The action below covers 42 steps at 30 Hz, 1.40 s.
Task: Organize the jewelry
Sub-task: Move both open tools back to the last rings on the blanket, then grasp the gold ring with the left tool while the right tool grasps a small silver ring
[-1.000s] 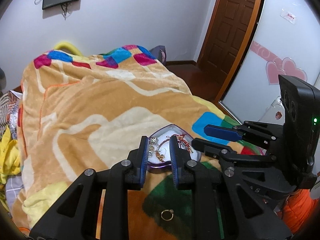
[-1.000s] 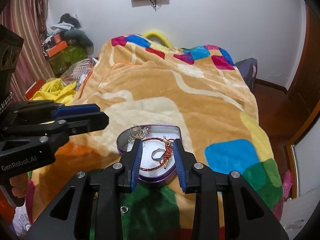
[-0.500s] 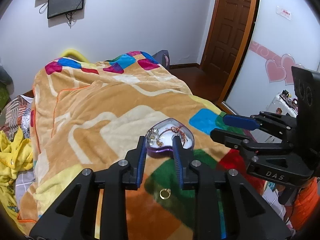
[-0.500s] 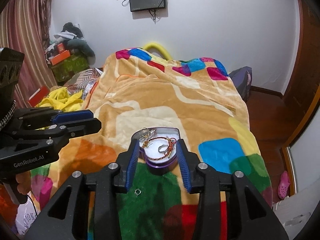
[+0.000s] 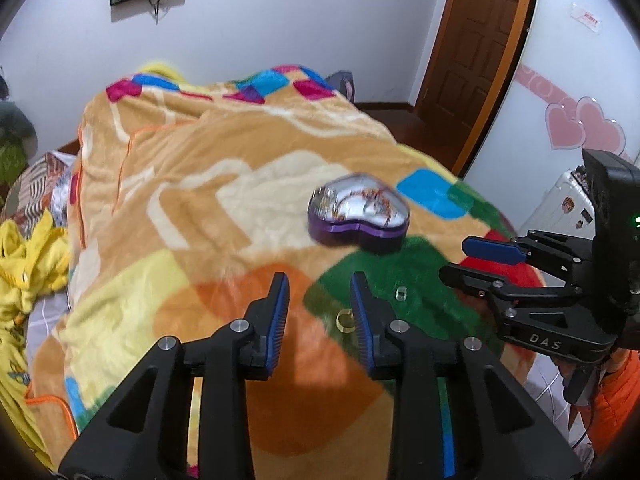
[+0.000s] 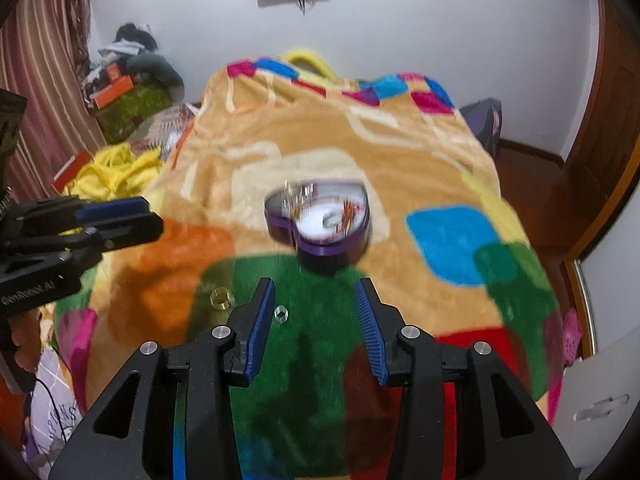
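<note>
A purple heart-shaped jewelry box lies open on the blanket, with a red bracelet and several small pieces inside; it also shows in the right wrist view. A gold ring and a small clear ring lie on the green and orange patches in front of it; they also show in the right wrist view, gold ring and clear ring. My left gripper is open and empty, the gold ring by its right finger. My right gripper is open and empty, the clear ring by its left finger.
A patchwork blanket covers the bed. Yellow clothes lie off its left side. A wooden door and a wall with pink hearts stand at the right. Boxes and clutter sit at the back left.
Both grippers have pulled back from the heart box and opened wider. The box now lies beyond the fingertips, and both loose rings have come into view near the fingers.
</note>
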Motion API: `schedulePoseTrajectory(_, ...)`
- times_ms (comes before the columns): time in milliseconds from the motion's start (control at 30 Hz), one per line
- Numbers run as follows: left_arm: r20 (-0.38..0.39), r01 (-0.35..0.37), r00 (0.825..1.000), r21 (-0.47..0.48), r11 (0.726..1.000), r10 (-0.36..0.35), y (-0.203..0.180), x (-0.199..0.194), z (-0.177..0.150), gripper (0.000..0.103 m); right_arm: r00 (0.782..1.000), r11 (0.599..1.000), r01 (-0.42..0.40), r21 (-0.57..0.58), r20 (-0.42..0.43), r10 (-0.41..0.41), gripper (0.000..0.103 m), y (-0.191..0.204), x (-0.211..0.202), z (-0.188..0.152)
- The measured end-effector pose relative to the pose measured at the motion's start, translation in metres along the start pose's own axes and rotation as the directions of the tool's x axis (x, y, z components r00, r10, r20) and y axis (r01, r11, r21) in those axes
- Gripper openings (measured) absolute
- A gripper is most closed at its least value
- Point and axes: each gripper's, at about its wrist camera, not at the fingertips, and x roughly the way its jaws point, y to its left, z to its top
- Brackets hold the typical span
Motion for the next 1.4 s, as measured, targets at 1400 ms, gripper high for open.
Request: schedulePoseTrajectory(1400, -0.133, 0.02, 0.991, -0.002, 1.0, -0.02, -0.023, 0.067, -0.03, 0.018, 0.997, 0.998, -0.066, -0.005, -0.028, 0.066, 0.01, 0.004, 0.021, -0.022)
